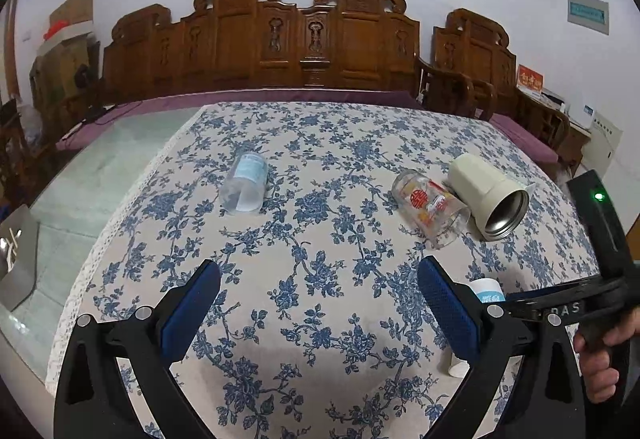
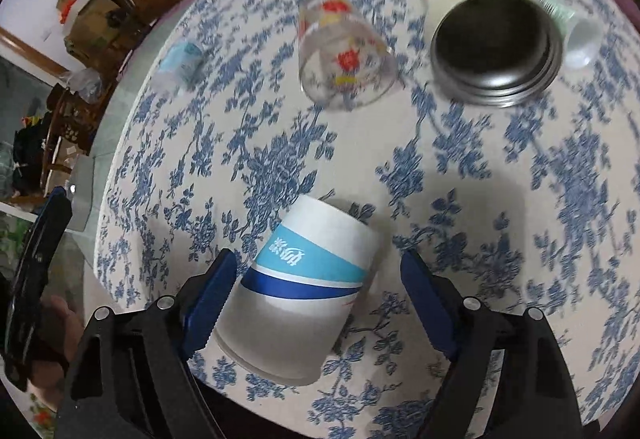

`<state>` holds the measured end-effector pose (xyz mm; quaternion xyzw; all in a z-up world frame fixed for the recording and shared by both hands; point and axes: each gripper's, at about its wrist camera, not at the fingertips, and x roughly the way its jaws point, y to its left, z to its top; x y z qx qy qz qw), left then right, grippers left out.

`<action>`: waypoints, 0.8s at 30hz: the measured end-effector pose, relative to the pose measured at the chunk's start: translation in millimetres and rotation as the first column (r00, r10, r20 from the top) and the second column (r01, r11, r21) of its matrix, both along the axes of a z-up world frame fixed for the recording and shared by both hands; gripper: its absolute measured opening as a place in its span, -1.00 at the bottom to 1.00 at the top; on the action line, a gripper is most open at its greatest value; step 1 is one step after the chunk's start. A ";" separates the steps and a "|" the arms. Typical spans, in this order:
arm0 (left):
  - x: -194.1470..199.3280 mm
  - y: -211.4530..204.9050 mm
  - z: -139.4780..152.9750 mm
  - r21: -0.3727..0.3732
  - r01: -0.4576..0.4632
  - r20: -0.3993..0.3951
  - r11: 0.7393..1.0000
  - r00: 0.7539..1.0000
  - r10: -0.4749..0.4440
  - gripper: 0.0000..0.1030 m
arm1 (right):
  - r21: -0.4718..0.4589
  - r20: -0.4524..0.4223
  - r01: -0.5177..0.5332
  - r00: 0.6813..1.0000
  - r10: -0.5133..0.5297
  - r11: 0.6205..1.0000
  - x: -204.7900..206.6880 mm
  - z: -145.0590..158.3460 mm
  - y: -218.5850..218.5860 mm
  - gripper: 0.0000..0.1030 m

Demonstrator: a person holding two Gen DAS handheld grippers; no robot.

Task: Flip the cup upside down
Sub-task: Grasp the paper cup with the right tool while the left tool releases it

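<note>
Lying between the open right tool (image 2: 316,279), paper cup (image 2: 304,291) touches one pad.

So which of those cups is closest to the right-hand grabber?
The paper cup with the blue band, lying between the right gripper's open fingers. The printed glass and cream steel-lined cup lie farther off.

Five cups in all, lying on one floral tablecloth (image 2: 460,175): one paper cup (image 2: 304,295) near, one printed glass cup (image 2: 344,55) farther, one cream steel cup (image 2: 492,47) to its right. Also one small clear plastic cup (image 2: 576,35) at far right, one frosted plastic cup (image 1: 246,185) at far left. Two grippers: left gripper (image 1: 320,311), right gripper (image 2: 316,303).
</note>
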<state>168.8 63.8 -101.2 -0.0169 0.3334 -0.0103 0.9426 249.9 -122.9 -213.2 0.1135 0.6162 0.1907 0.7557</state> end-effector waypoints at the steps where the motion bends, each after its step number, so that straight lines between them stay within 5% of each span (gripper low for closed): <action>1: 0.2 -0.1 -0.1 -0.002 0.001 0.000 1.000 1.000 -0.001 0.84 | 0.003 -0.018 -0.001 1.000 0.001 1.000 2.2 -2.3 1.1 0.66; 9: 0.0 -2.4 -0.5 -0.018 0.014 -0.010 1.000 1.000 -0.014 0.84 | 0.065 -0.139 0.016 0.990 -0.007 0.998 20.2 -18.9 4.5 0.48; 15: -0.9 -9.2 -0.7 -0.006 0.032 -0.011 0.999 0.999 -0.032 0.84 | 0.086 -0.127 0.028 0.992 -0.017 0.996 23.2 -19.0 1.7 0.20; 19: -0.6 -10.6 -0.9 -0.011 0.033 -0.015 0.999 0.999 -0.033 0.84 | 0.117 -0.023 0.015 1.000 -0.012 0.993 23.4 -5.8 -1.1 0.15; 24: 0.2 -12.7 -1.0 -0.009 0.039 -0.016 0.999 0.999 -0.039 0.84 | 0.044 0.185 -0.007 0.983 -0.001 0.999 21.3 14.0 2.0 0.14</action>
